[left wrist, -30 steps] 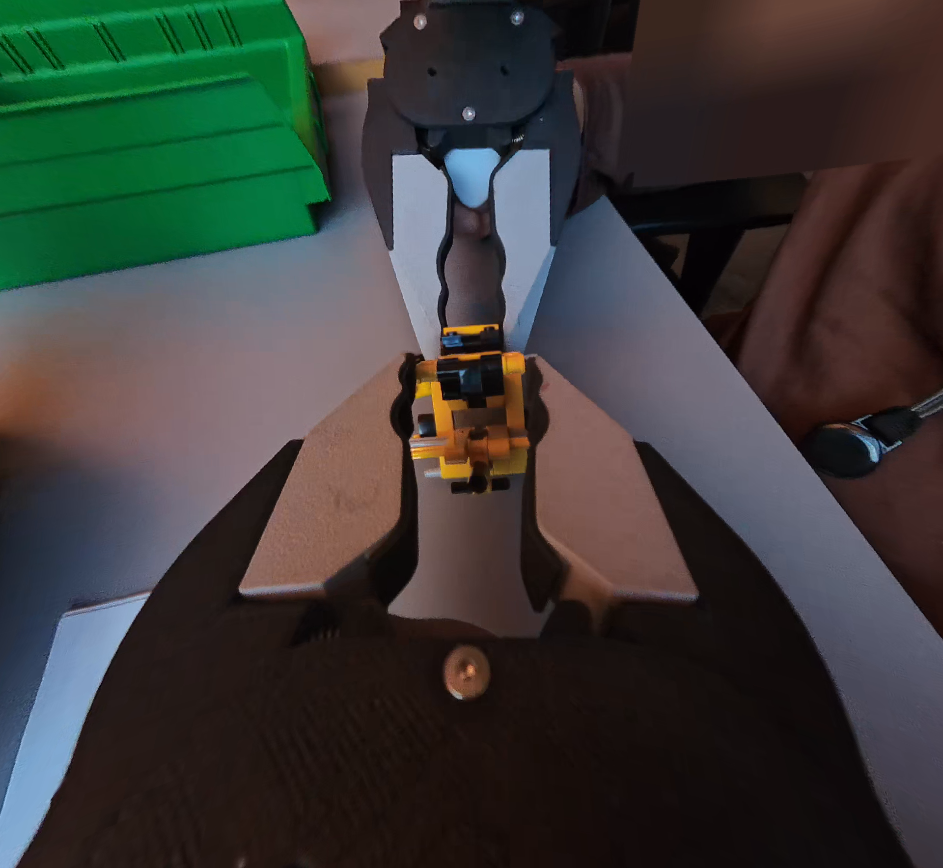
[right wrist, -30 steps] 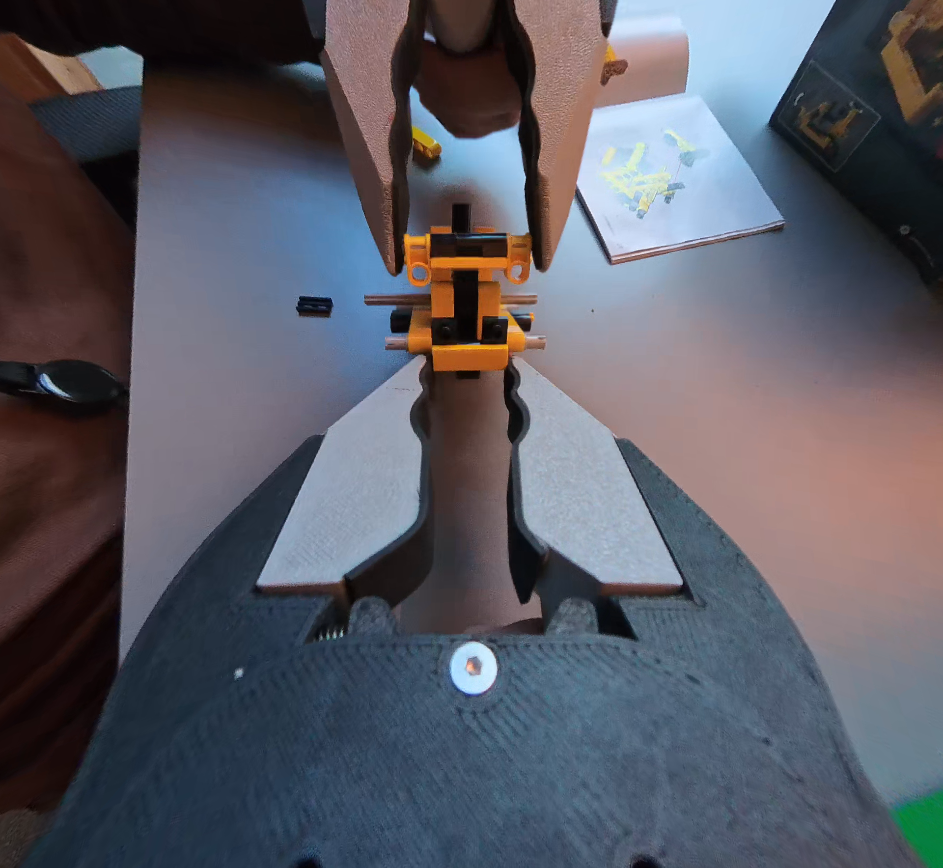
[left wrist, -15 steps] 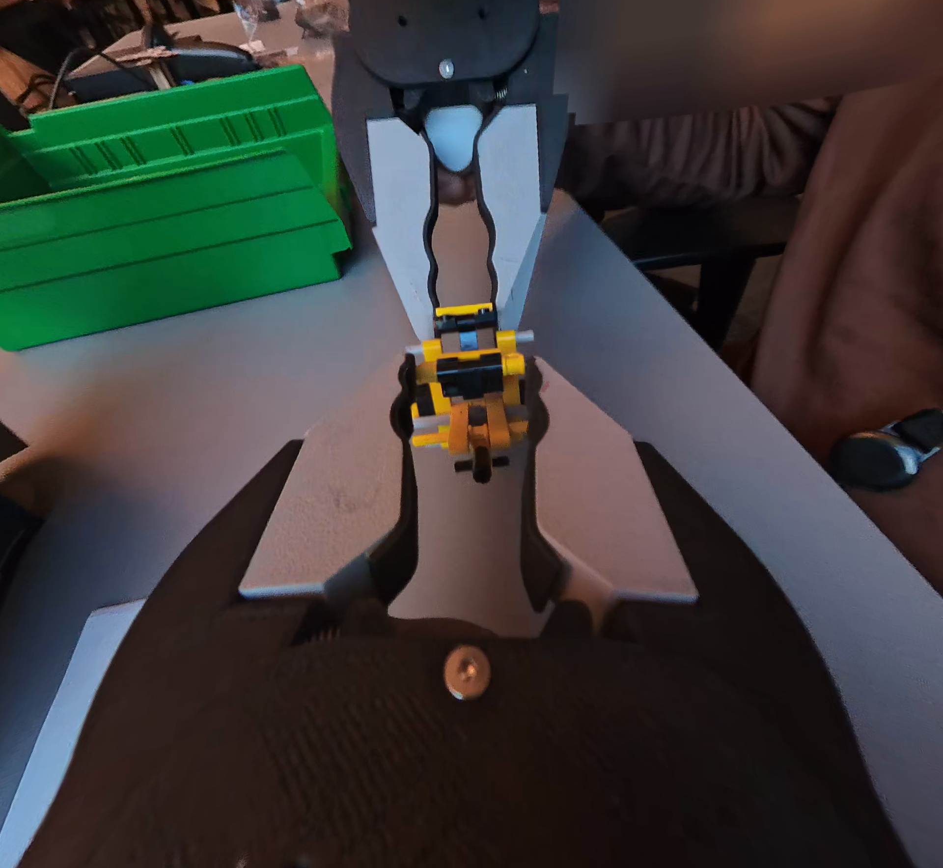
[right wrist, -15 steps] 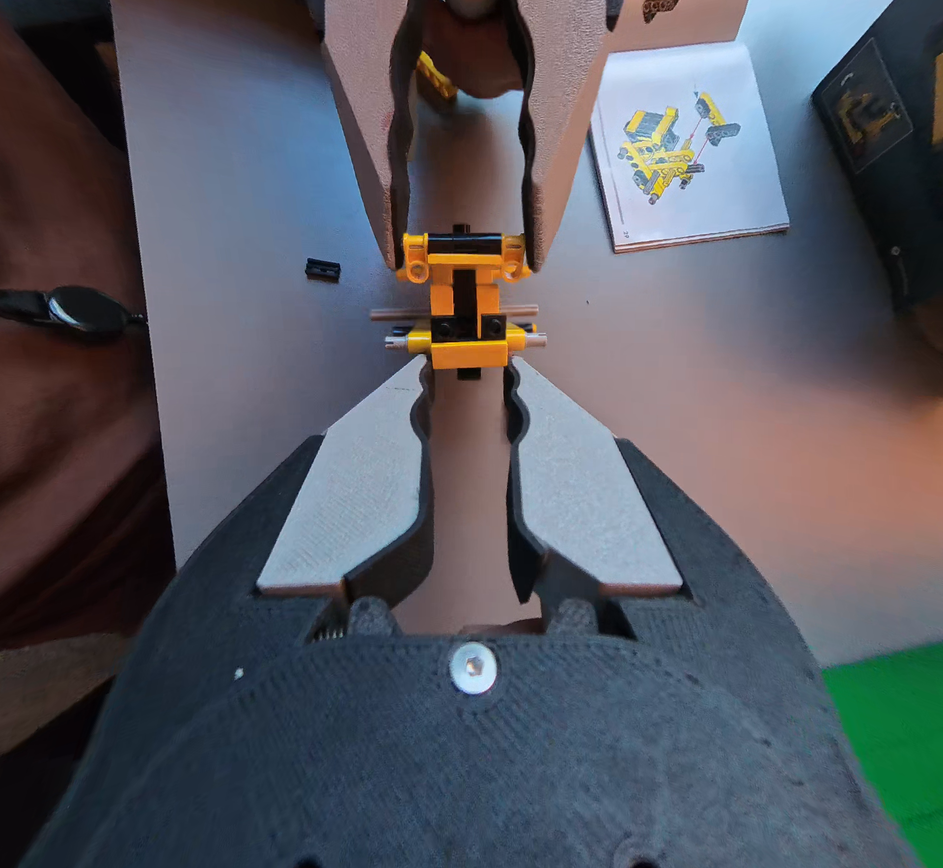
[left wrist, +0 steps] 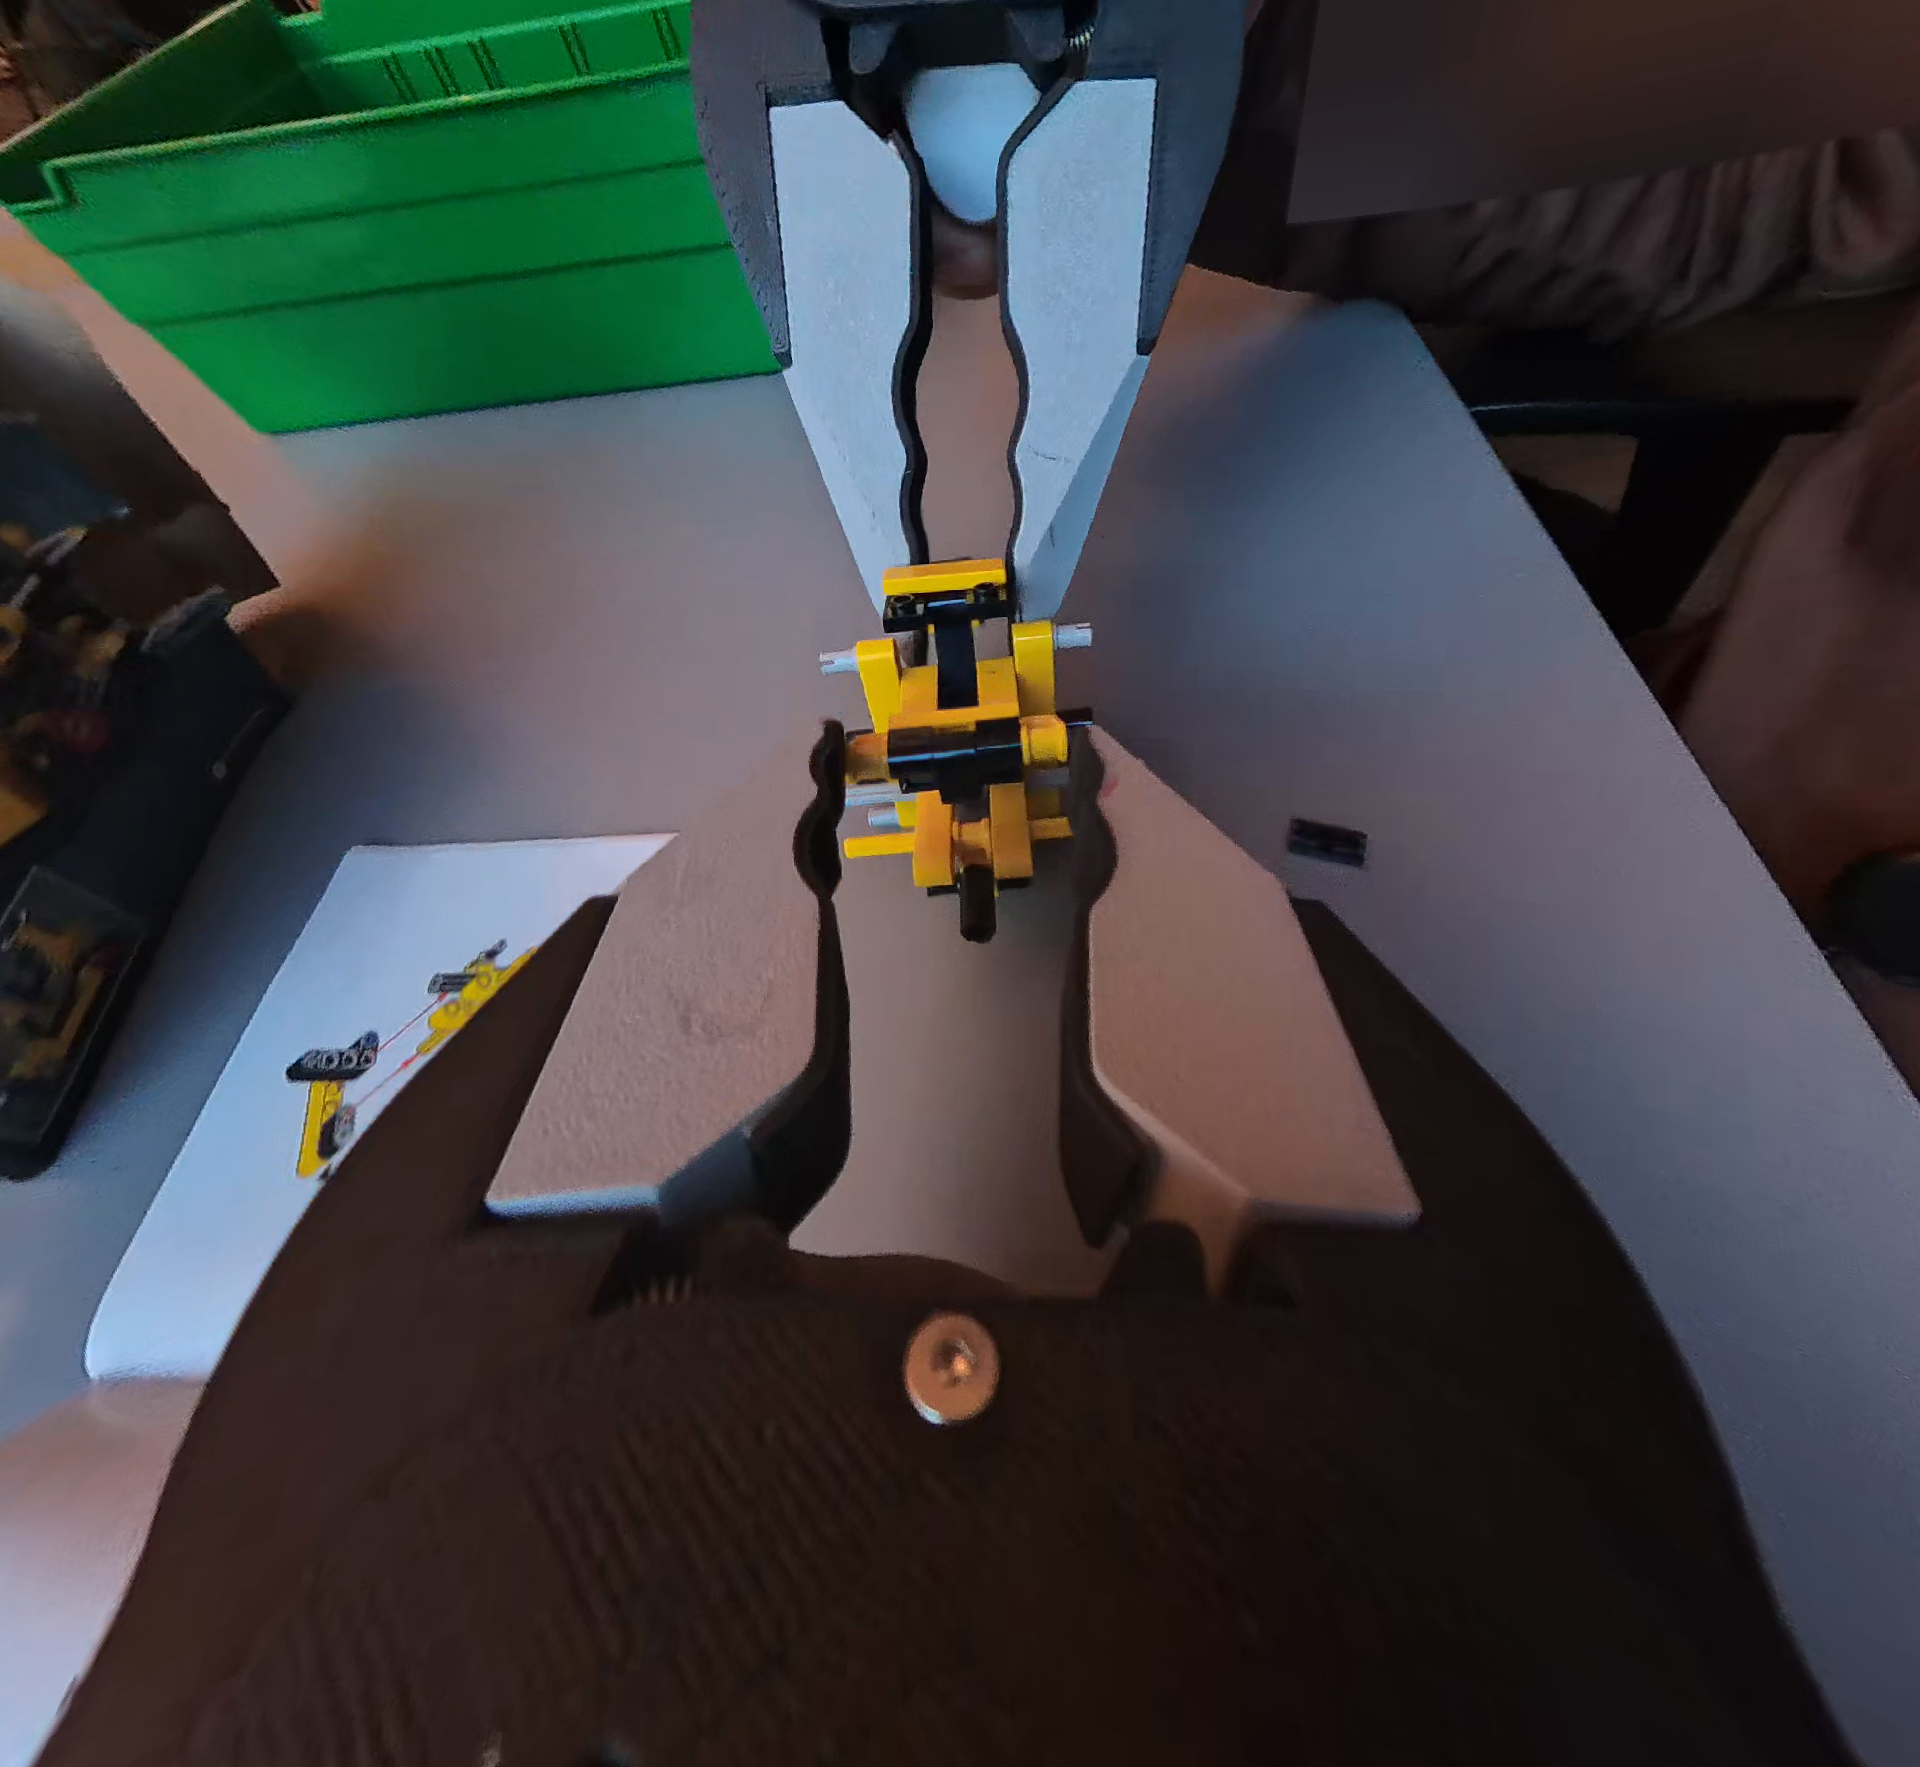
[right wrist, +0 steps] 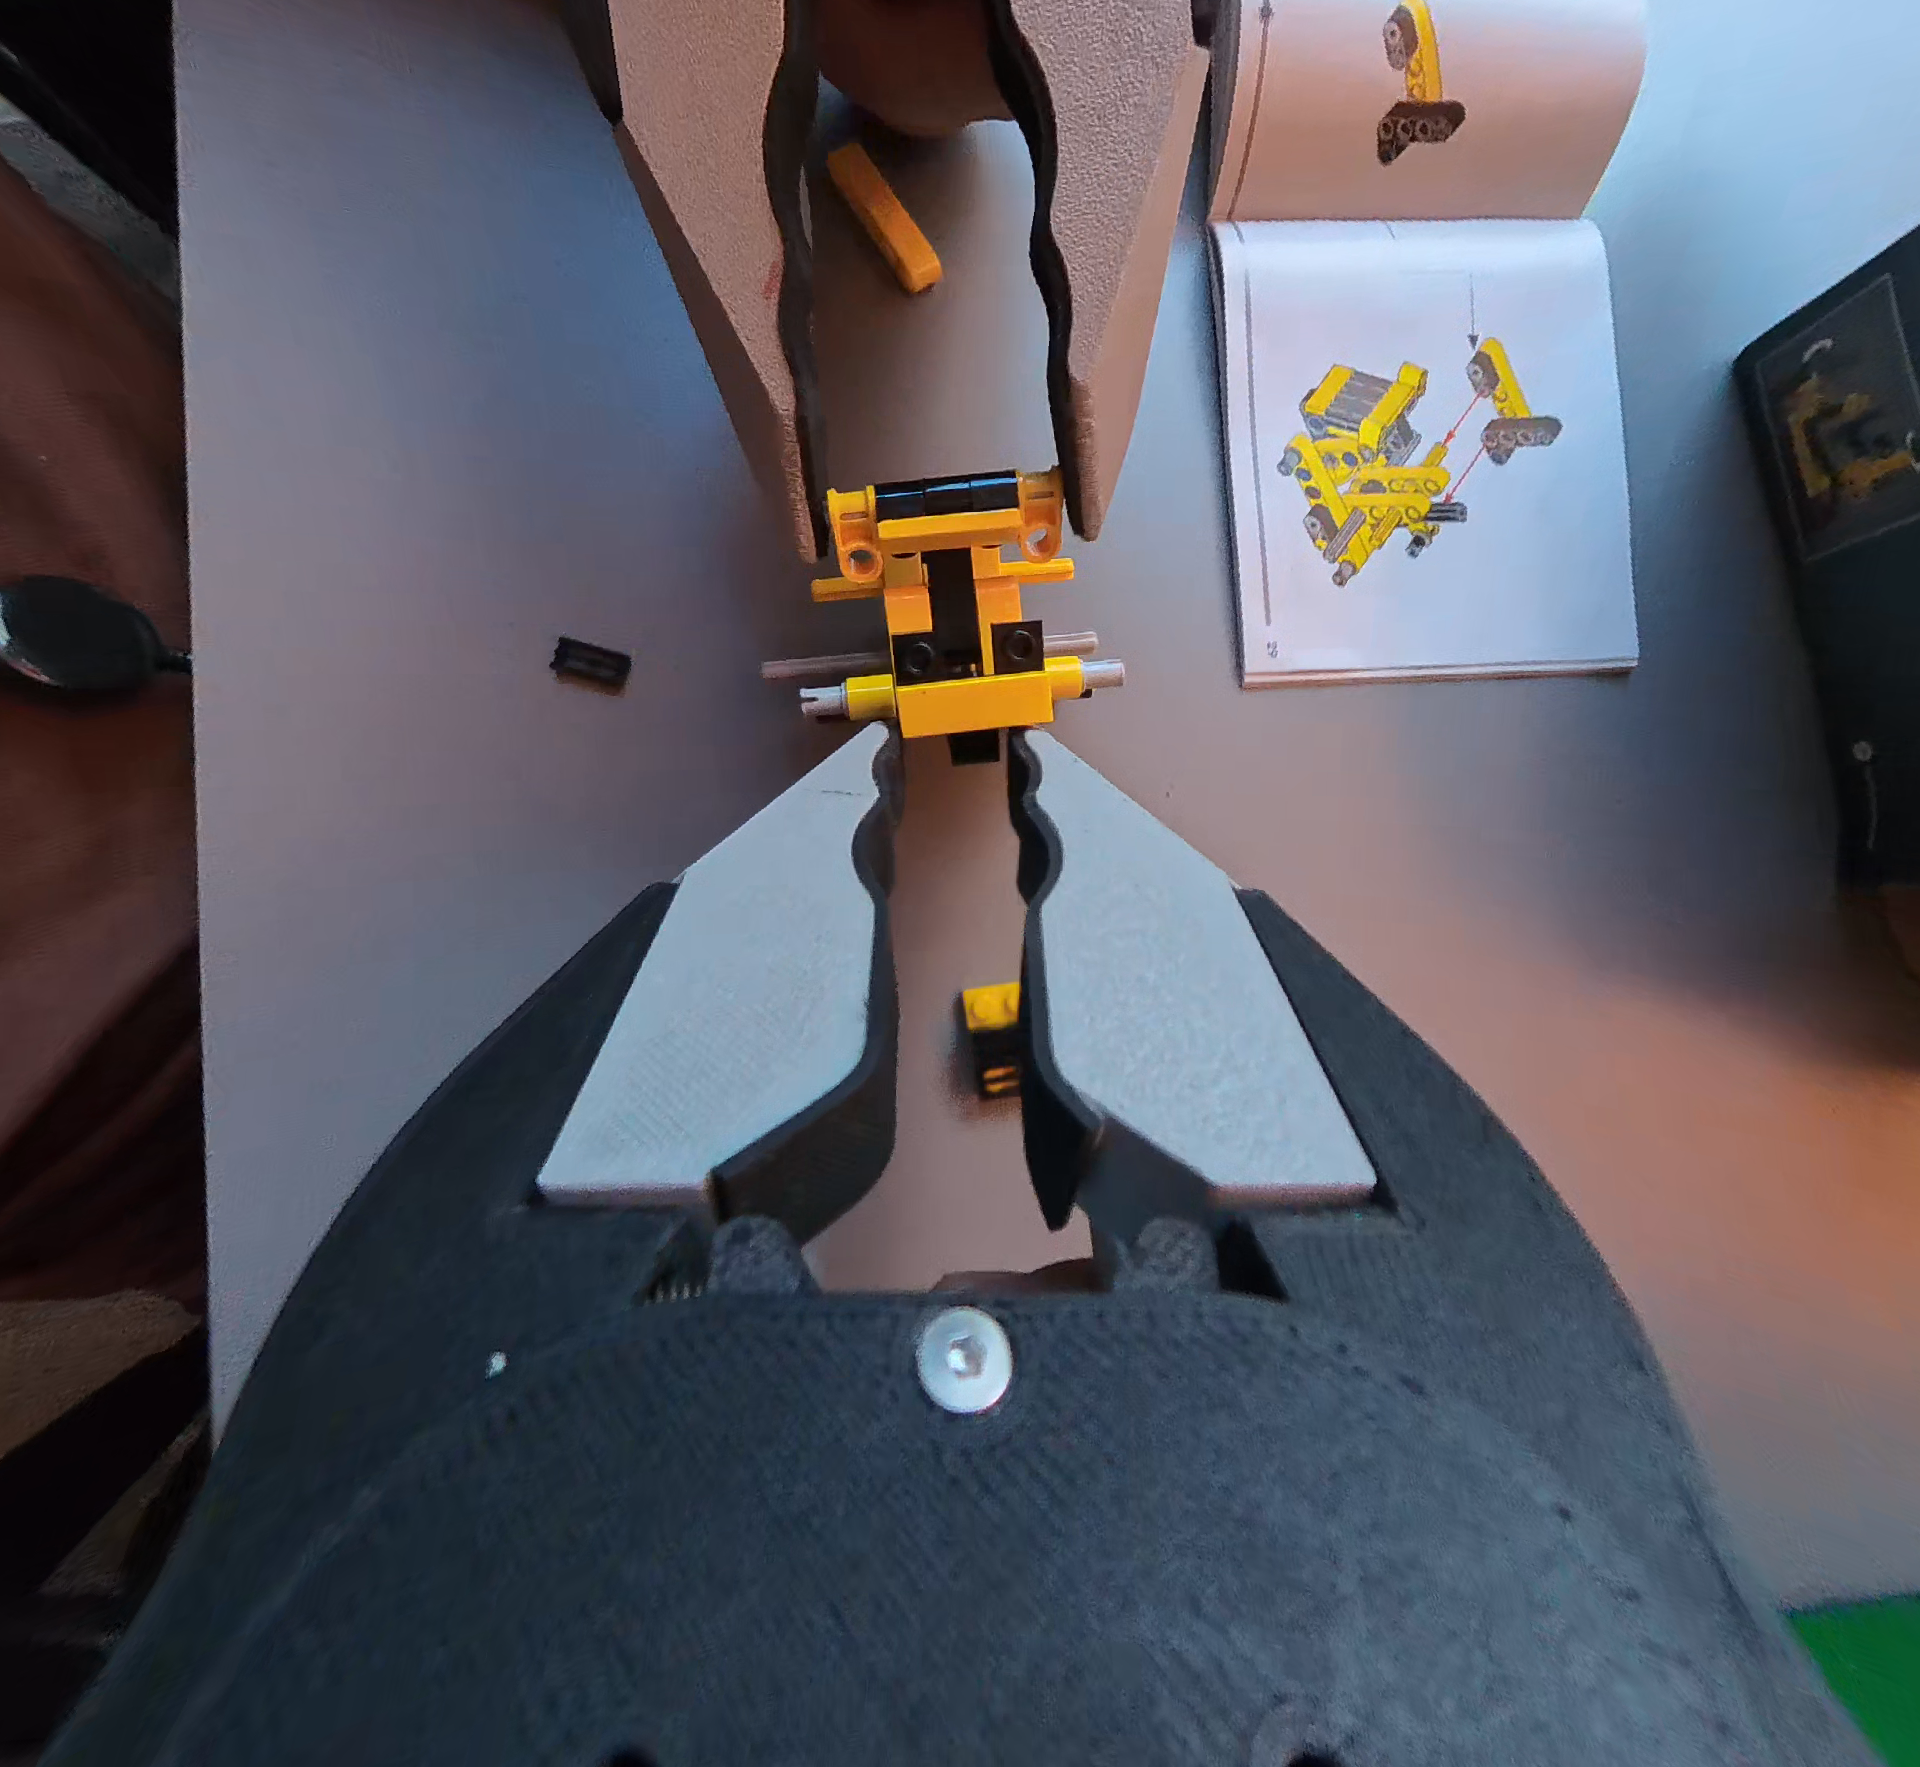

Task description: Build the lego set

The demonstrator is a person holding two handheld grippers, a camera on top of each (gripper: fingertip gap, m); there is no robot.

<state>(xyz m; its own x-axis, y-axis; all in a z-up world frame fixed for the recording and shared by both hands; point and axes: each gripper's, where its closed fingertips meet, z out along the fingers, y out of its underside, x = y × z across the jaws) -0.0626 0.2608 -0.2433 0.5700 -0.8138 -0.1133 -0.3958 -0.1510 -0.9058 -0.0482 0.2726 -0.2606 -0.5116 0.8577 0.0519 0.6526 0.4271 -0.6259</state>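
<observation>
We hold the small yellow-and-black brick assembly with grey cross-axles (right wrist: 951,621) in the air above the grey counter (right wrist: 416,367), between the two tools. The left tongs (left wrist: 956,782) pinch its end with the black beam, and the right tongs (right wrist: 954,741) pinch the opposite yellow block, so each pair is closed on the model from its own side.

We judge this a mid-build step: the model is steadied at both ends, probably to seat or check a joint, before the next part goes on. The open white instruction booklet (right wrist: 1423,460) lies just beside the model, showing a yellow vehicle with beams going on. The next move calls for one pair of tongs to let go while the other keeps the model level, then to fetch a loose part: the flat yellow beam (right wrist: 883,216), the short black pin (right wrist: 590,661), or the small yellow-and-black block (right wrist: 992,1042) under the right tongs.

The green plastic bin (left wrist: 416,242) stands at the counter's far side; we cannot tell what it holds. The dark cardboard set box (right wrist: 1849,574) lies beyond the booklet, contents hidden.
</observation>
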